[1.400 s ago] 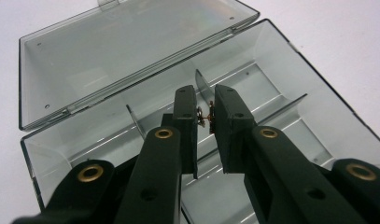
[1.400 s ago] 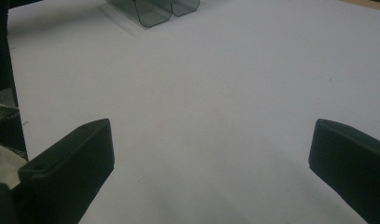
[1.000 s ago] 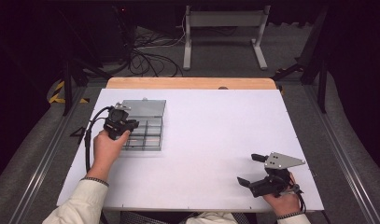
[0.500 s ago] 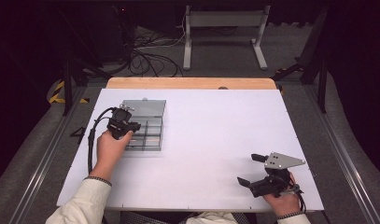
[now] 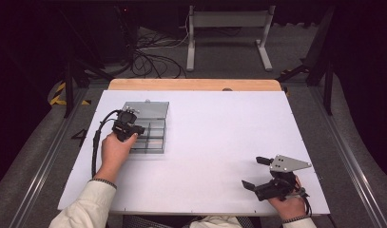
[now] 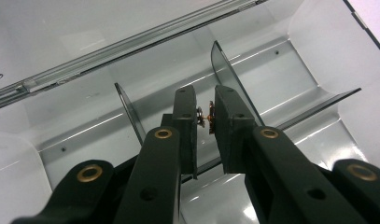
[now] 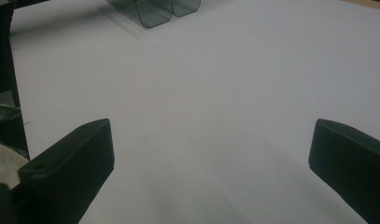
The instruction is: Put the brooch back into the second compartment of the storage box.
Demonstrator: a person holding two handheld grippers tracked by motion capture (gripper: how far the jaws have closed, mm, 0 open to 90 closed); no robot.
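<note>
One clear compartment box at table's far-left; left gripper inside it, jaws pinching one small coppery part; right gripper well right of box, jaws spread, empty.

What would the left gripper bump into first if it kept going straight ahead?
Probably the floor of the clear plastic box. The left gripper points down into a compartment, pinching a small metal part; the gap left is hard to judge.

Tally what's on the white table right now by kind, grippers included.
Handheld grippers: 2, the left gripper over the box and the right gripper near the table's front right.
Clear compartment box: 1, lid open.
Small metal parts: 1, nipped between the left gripper's jaws.
Total: 4
</note>
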